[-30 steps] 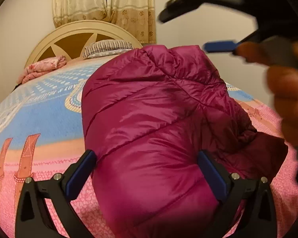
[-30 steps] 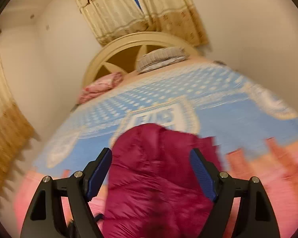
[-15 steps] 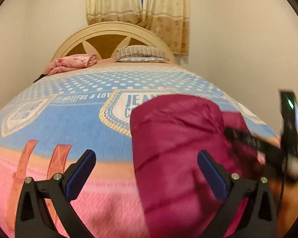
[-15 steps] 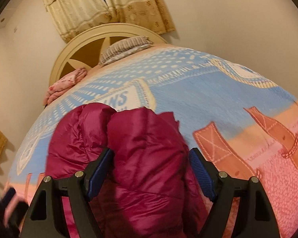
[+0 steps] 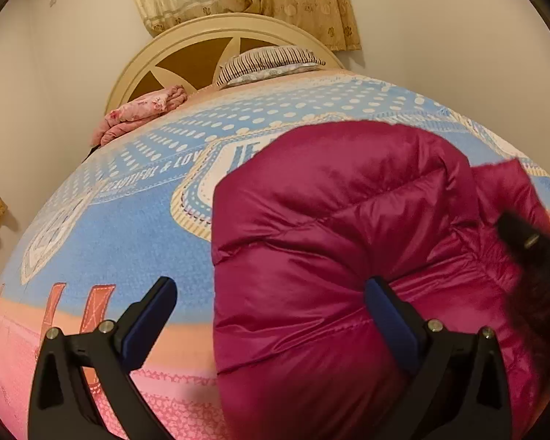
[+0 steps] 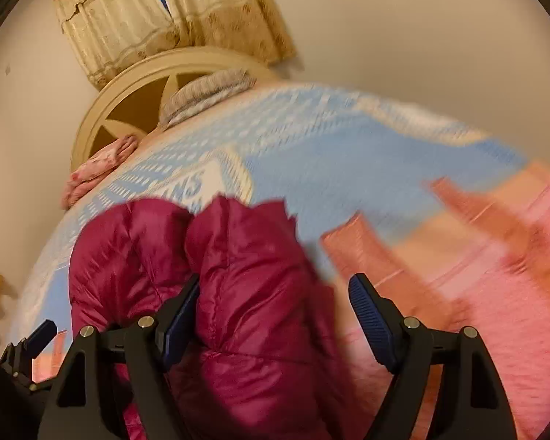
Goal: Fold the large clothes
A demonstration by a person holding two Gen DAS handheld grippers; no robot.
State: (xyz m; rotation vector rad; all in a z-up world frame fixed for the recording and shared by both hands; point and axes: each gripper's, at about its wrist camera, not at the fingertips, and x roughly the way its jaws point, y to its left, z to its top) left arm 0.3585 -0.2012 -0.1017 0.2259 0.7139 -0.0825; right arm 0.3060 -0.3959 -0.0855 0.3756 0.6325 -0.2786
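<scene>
Magenta puffer jacket (image 5: pixel 341 256) sits bundled on the bed (image 5: pixel 110 227), toward the foot edge, over the band where the blue print meets the pink. Looks folded into a thick roll already; a loose flap sticks out on its right side in the left wrist view.

Left gripper (image 5: pixel 271 315): jaws wide apart, nothing clamped. Left finger is over bare bedspread, clear of the jacket; right finger sits against or sinks into the puffy top, and I can't tell how hard it presses.

Right gripper (image 6: pixel 271 311): also wide, no grip. One finger is at the crease between two bulges of the jacket (image 6: pixel 238 293), the other hangs past the jacket's edge over the pink bedspread. The view is blurred, so contact is unclear.

Risks, judged from this:
- The slick, air-filled shell looks springy. With neither gripper holding it, the roll could puff up and unfold.
- Closing on the top layer only would pinch one skin of fabric, and a lift would then drag the fold open.
- The loose flap could slide out and spoil the shape.
- The bundle lies near the foot edge, so a push that way could send it off the bed.
- The grippers are close together over the jacket, so a quick move could knock them into each other.
</scene>
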